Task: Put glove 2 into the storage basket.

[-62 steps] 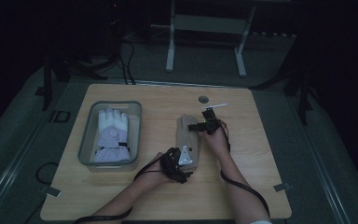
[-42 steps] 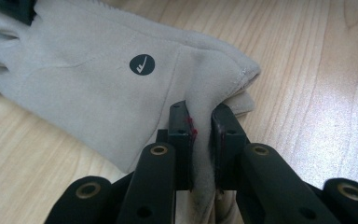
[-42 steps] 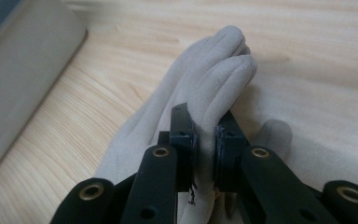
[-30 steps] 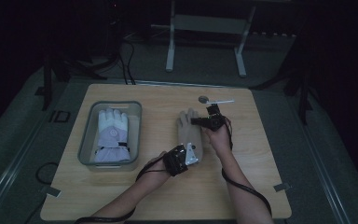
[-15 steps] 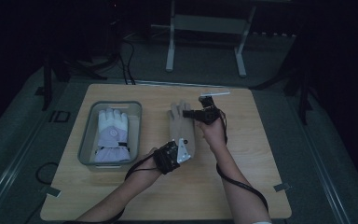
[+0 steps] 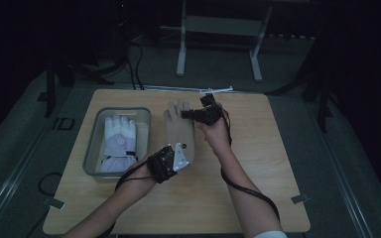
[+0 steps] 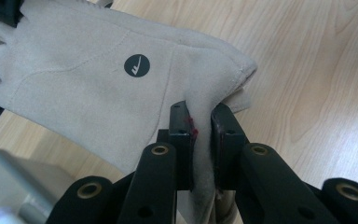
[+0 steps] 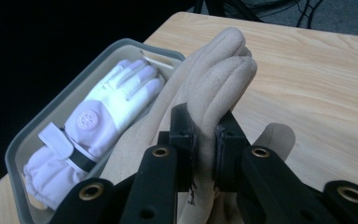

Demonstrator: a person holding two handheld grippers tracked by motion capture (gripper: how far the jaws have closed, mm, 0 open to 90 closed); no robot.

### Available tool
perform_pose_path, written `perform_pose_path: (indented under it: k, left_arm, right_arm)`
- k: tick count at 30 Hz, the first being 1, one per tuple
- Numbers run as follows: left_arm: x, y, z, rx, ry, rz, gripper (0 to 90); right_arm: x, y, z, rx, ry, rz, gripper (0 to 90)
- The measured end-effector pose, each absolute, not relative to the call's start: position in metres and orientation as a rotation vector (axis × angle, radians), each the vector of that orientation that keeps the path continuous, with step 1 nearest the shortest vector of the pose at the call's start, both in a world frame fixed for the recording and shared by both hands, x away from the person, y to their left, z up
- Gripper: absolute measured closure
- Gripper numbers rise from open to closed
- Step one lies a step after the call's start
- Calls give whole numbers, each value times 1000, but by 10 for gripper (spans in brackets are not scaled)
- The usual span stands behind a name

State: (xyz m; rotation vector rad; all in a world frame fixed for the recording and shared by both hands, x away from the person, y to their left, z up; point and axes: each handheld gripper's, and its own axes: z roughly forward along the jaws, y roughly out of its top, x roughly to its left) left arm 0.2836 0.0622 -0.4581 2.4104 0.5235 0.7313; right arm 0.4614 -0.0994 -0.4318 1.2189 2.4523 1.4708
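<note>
From the high view, the beige glove [image 6: 180,133] hangs stretched between the two grippers over the table [image 6: 273,163], just right of the bin [image 6: 92,148] that holds a white glove [image 6: 118,141]. The left gripper [image 6: 174,157] has its cuff end, the right gripper [image 6: 191,115] its finger end, probably so it can be carried flat to the bin without folding.

In the left gripper view, the jaws are closed on a pinch of fabric at the cuff edge (near the round black logo [image 7: 136,66]), lifting it off the wood.

In the right gripper view, the jaws clamp the bunched fingers [image 8: 223,60] of the beige glove, which stand up above them. The bin and white glove lie close behind, which suggests the pair is being put together.
</note>
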Motion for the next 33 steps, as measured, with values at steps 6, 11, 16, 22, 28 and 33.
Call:
perform_pose_path:
  k: [6,11,16,22,28,33]
  left_arm:
    - [283,78,-451,2411,558,748,814]
    - [281,94,-447,2403,585,776,814]
    - [279,109,-444,2400,617,795,814]
    - [276,131,-443,2403,688,814,814]
    - [272,156,-446,2394,739,806,814]
    - [266,173,-448,2398,778,803,814]
  right_arm:
    - [463,-76,-423,1172,2472,1470,809]
    - [464,-59,-416,1147,2476,1506,809]
    - [465,-38,-409,1104,2504,1503,808]
    - [465,-11,-404,1050,2537,1482,808]
    - [466,28,-406,990,2580,1457,808]
    - [464,52,-410,956,2621,1440,807]
